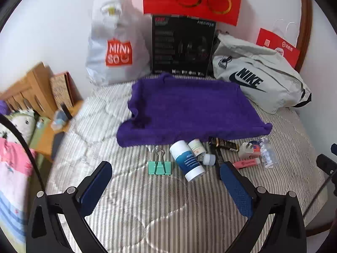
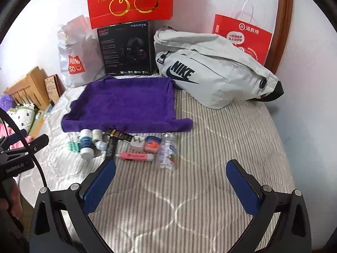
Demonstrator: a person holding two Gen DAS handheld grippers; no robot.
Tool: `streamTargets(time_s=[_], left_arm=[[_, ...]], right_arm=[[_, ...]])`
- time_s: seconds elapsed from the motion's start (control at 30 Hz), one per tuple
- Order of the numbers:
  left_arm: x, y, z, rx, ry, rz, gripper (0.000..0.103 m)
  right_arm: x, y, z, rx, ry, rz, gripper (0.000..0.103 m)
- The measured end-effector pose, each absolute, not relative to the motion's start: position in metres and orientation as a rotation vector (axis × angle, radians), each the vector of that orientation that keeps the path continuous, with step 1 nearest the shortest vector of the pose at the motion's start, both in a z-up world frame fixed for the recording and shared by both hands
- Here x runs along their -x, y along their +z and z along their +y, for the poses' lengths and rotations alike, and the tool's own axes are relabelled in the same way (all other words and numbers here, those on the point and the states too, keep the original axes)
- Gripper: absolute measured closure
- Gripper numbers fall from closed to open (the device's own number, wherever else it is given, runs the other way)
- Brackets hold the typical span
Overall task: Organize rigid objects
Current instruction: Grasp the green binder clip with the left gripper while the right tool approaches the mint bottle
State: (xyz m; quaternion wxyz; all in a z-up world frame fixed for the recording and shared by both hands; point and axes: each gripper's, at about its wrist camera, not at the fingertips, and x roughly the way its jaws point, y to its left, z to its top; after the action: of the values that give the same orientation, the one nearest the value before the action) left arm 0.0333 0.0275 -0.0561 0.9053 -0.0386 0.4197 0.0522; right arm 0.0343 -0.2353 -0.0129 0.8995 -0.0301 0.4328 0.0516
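Left claw spread wide, empty, poised above striped grey-and-white bed quilt, just short of mint-green metal binder clip. Right claw likewise wide open, empty, poised over bare quilt, nearest to clear plastic bottle of white tablets. Both apparently held back and open to survey the row before a first pick.

Small rigid items lined up in a loose row along near edge of flat purple terry towel, none yet on it. Towel spread flat and bare, likely meant as the sorting area.

Row, left to right in left wrist view:
- binder clip, lying flat, wire handles toward towel
- white-and-blue cylindrical tube, on its side, touching small white pill bottle
- small pale-capped vial just beside tube
- black-and-gold sachet at towel edge
- white plug adapter
- small round jar with blue lid and pink label
- pink highlighter pen, lying crosswise
- tablet bottle, on its side, farthest right

Dark slim item under sachet: identity unclear, view too blurred.

Behind towel, against wall: white Miniso plastic bag, black headset box, grey Nike bag.
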Motion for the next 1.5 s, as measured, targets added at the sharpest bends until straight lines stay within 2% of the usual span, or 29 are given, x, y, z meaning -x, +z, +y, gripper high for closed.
streamTargets(time_s=[0.17,0.4,0.67,0.83,0.9,0.93,1.0,1.1,1.27,1.5], left_arm=[[-0.048,-0.097,0.049,0.151,0.083,0.906,0.000],[-0.065,-0.138,0.054,0.105,0.090,0.938,0.004],[-0.081,-0.158,0.057,0.122,0.099,0.956,0.009],[-0.087,-0.164,0.055,0.115,0.118,0.959,0.024],[-0.087,-0.165,0.051,0.075,0.139,0.952,0.039],[-0.086,-0.165,0.049,0.062,0.138,0.944,0.042],[-0.086,-0.163,0.047,0.062,0.122,0.939,0.055],[-0.085,-0.162,0.043,0.051,0.106,0.937,0.064],[-0.085,-0.162,0.045,0.063,0.103,0.937,0.064],[-0.084,-0.163,0.046,0.062,0.100,0.936,0.064]], right_arm=[[-0.043,-0.029,-0.236,0.072,0.115,0.915,0.000],[-0.059,-0.063,-0.244,0.074,0.106,0.992,0.000],[-0.074,-0.092,-0.257,0.069,0.076,1.067,0.000],[-0.081,-0.098,-0.262,0.044,0.097,1.064,0.000],[-0.085,-0.102,-0.262,0.044,0.100,1.064,0.001],[-0.088,-0.105,-0.262,0.045,0.102,1.065,0.002],[-0.094,-0.111,-0.262,0.039,0.107,1.067,0.005],[-0.107,-0.119,-0.258,0.000,0.137,1.082,0.012],[-0.124,-0.132,-0.243,-0.045,0.203,1.109,0.020],[-0.140,-0.154,-0.227,0.040,0.194,1.130,0.038]])
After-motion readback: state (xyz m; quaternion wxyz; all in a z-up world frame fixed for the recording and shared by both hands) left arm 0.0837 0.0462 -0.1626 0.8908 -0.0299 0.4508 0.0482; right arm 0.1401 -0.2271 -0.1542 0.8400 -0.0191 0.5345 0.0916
